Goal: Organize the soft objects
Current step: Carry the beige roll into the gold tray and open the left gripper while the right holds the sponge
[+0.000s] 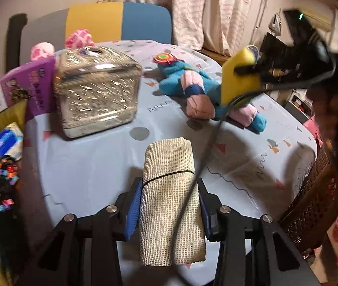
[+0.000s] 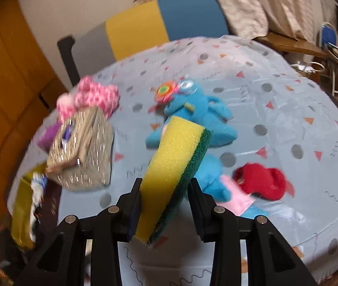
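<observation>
Left claw (image 1: 170, 197) is clamped on a rolled beige mesh cloth (image 1: 169, 190) bound w/ a thin black band, pads pressing both sides, roll held above the surface (image 1: 92, 164). Right claw (image 2: 165, 205) grips a yellow-and-green sponge (image 2: 176, 166) – pinched edge-on, tilted, off the surface. Beyond: blue-and-pink plush toy (image 2: 192, 114) lying mid-surface, red soft item (image 2: 262, 181) just beside its feet, glittery tissue box (image 1: 97, 90) to the left w/ a pink plush (image 2: 92, 95) behind it – 2 claws, both loaded.

Print on the purple book (image 1: 29, 88) is unreadable.
</observation>
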Demonstrator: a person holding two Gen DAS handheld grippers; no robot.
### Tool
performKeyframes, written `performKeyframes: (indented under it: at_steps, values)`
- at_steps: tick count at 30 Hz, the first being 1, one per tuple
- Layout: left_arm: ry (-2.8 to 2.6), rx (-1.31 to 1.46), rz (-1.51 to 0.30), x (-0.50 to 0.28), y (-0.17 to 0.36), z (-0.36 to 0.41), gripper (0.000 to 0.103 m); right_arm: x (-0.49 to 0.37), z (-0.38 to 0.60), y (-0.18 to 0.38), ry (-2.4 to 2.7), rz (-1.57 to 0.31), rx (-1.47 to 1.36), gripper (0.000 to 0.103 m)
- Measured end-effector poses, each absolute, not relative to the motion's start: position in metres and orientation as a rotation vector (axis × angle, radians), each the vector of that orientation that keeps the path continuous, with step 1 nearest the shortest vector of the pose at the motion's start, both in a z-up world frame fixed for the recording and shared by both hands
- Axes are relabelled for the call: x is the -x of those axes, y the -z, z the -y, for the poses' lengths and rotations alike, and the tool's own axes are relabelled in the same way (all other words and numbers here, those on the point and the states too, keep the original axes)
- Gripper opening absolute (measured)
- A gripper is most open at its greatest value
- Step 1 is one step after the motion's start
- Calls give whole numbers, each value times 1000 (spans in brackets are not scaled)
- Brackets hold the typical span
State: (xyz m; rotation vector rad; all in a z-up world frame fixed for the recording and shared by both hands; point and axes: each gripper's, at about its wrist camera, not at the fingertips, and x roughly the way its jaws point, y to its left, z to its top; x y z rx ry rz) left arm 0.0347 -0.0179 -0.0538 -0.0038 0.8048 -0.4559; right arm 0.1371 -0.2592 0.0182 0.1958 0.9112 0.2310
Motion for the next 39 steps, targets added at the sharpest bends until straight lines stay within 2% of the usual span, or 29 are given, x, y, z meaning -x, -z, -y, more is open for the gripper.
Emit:
performKeyframes:
  at_steps: [6,11,16,19,26,31,39]
  values:
    - [406,66,-765,-20,21,-9,42,-141,240,17,-279,-982,-202,36]
    - [337,36,-682,-9,-9,-32,42,-139,248,15,-282,-960,-252,36]
    - [227,11,-646,-4,-24,-70,42,-137,278,7,-257,-885,-417,35]
    - [133,23,-650,-5,-24,-101,42,-139,284,7,-266,-878,-469,35]
    - [-31,160,-673,-18,-20,-176,42,-137,265,8,-320,-904,-390,35]
    - [-145,312,-768,-50,-1,-236,43,-136,259,9,-336,-912,-365,35]
    - [-242,362,-849,-95,23,-270,43,-139,257,12,-328,-931,-354,35]
